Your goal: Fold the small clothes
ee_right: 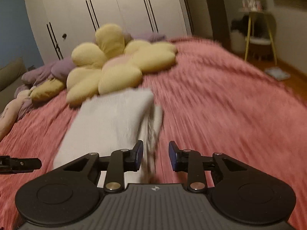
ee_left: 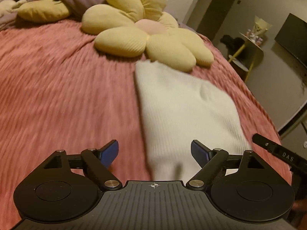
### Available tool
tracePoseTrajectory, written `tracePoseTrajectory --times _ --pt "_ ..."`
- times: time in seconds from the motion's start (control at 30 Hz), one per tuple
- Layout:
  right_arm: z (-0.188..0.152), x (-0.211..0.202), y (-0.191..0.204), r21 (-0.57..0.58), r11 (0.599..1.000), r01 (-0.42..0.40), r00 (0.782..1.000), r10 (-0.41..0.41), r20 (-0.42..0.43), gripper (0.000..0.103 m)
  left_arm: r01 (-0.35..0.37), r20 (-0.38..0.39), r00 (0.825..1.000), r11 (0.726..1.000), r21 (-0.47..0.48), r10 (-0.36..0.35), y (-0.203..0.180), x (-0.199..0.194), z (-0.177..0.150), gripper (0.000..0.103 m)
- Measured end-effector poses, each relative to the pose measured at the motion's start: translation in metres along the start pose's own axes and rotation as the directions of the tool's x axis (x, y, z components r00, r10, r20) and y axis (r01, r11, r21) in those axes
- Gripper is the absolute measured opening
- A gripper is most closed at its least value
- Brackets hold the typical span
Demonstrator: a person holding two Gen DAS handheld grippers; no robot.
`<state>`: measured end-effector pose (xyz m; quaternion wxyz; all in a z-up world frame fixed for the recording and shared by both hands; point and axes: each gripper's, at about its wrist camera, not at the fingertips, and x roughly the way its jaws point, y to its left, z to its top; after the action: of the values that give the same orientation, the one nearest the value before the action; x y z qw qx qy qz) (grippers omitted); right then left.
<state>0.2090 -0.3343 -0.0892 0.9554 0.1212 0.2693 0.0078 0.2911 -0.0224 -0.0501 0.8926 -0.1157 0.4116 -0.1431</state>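
Observation:
A white knitted garment [ee_left: 182, 105] lies folded into a long strip on the pink fuzzy bedspread [ee_left: 57, 95]. Its far end touches the yellow flower cushion [ee_left: 145, 28]. My left gripper [ee_left: 154, 153] stands open wide over the strip's near end, and the cloth passes between the blue pads without being pressed. In the right wrist view the garment [ee_right: 115, 118] lies left of centre, with a loose layered edge at its right side. My right gripper [ee_right: 155, 155] is open by a narrower gap; that edge hangs beside its left pad [ee_right: 138, 154], and the right pad is clear of it.
Purple and yellow pillows [ee_left: 44, 9] lie at the head of the bed. White wardrobe doors [ee_right: 115, 9] stand behind. A small yellow-legged side table [ee_right: 259, 32] stands past the bed's edge, and a dark screen [ee_left: 293, 38] hangs on the wall. Part of the other gripper [ee_left: 278, 153] shows at the right.

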Motion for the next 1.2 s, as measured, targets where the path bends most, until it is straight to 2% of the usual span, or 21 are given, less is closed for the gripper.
tracePoseTrajectory --times 0.03,0.1,0.27,0.33,0.4,0.43,0.53,0.6,0.63,0.67,0.73,0.83,0.87,0.93,1.0,1.03,1.1,1.13,1.17,1.2 --pt "0.006 0.007 0.010 -0.029 0.999 -0.023 1.000 0.024 0.011 0.028 0.003 0.005 1.000 1.000 0.014 -0.003 -0.005 0.008 0.006 0.090" --pt "0.015 0.026 0.031 -0.135 0.990 -0.040 0.999 0.042 0.016 0.028 -0.038 0.015 0.999 0.998 0.047 0.037 -0.017 0.028 0.015 0.092" --pt "0.019 0.077 0.053 -0.328 0.945 0.017 1.000 -0.010 0.025 0.028 -0.147 0.031 0.989 0.987 0.061 0.145 -0.025 0.073 0.020 0.095" --pt "0.007 0.100 0.051 -0.436 0.898 0.067 0.997 -0.075 -0.002 0.028 -0.151 -0.005 0.988 0.986 0.074 0.152 -0.025 0.091 0.015 0.099" --pt "-0.003 0.102 0.052 -0.519 0.846 0.122 0.992 -0.109 0.056 0.033 -0.153 0.004 0.988 0.986 0.065 0.153 -0.023 0.098 0.010 0.103" --pt "-0.003 0.100 0.049 -0.497 0.860 0.115 0.993 -0.102 0.054 0.035 -0.140 0.007 0.990 0.988 0.062 0.139 -0.020 0.097 0.009 0.103" --pt "0.009 0.086 0.031 -0.346 0.938 0.038 0.999 -0.035 0.016 0.036 -0.062 -0.002 0.998 0.998 0.025 0.062 -0.003 0.090 0.013 0.103" --pt "0.014 0.076 0.018 -0.257 0.966 0.014 1.000 -0.017 -0.010 0.048 0.002 -0.024 1.000 1.000 -0.019 -0.002 0.009 0.087 0.016 0.103" --pt "0.014 0.072 0.010 -0.203 0.979 0.002 0.999 -0.010 -0.037 0.066 0.026 -0.032 0.999 0.999 -0.032 -0.027 0.012 0.086 0.018 0.103" --pt "0.013 0.071 0.001 -0.169 0.985 -0.020 0.998 0.011 -0.058 0.071 0.057 -0.038 0.998 0.997 -0.045 -0.059 0.016 0.084 0.019 0.103" --pt "0.013 0.074 -0.022 -0.017 0.993 -0.113 0.986 0.110 -0.126 0.071 0.120 -0.044 0.991 0.987 -0.104 -0.125 0.024 0.086 0.022 0.102" --pt "0.014 0.087 -0.048 0.182 0.965 -0.189 0.959 0.221 -0.176 0.069 0.209 -0.053 0.972 0.950 -0.233 -0.227 0.035 0.092 0.025 0.087" --pt "0.014 0.090 -0.053 0.220 0.952 -0.214 0.951 0.255 -0.176 0.061 0.223 -0.060 0.968 0.941 -0.254 -0.246 0.037 0.096 0.025 0.086" --pt "0.015 0.097 -0.060 0.283 0.926 -0.251 0.935 0.308 -0.177 0.054 0.231 -0.072 0.964 0.939 -0.255 -0.256 0.037 0.103 0.026 0.086" --pt "0.015 0.105 -0.062 0.312 0.912 -0.264 0.925 0.332 -0.186 0.055 0.230 -0.081 0.963 0.942 -0.244 -0.257 0.034 0.108 0.029 0.086" --pt "0.015 0.110 -0.064 0.336 0.900 -0.277 0.916 0.353 -0.190 0.058 0.231 -0.082 0.963 0.943 -0.241 -0.257 0.032 0.110 0.030 0.086" --pt "0.014 0.119 -0.069 0.397 0.869 -0.296 0.900 0.392 -0.189 0.061 0.220 -0.080 0.966 0.944 -0.247 -0.246 0.031 0.114 0.031 0.072" --pt "0.014 0.121 -0.070 0.417 0.859 -0.298 0.897 0.401 -0.185 0.060 0.216 -0.078 0.967 0.942 -0.258 -0.244 0.033 0.115 0.031 0.060" --pt "0.015 0.122 -0.069 0.427 0.854 -0.296 0.897 0.403 -0.185 0.056 0.220 -0.074 0.965 0.935 -0.278 -0.250 0.037 0.115 0.031 0.052" --pt "0.017 0.124 -0.066 0.427 0.856 -0.292 0.897 0.401 -0.188 0.053 0.228 -0.069 0.963 0.927 -0.299 -0.259 0.041 0.114 0.031 0.049"
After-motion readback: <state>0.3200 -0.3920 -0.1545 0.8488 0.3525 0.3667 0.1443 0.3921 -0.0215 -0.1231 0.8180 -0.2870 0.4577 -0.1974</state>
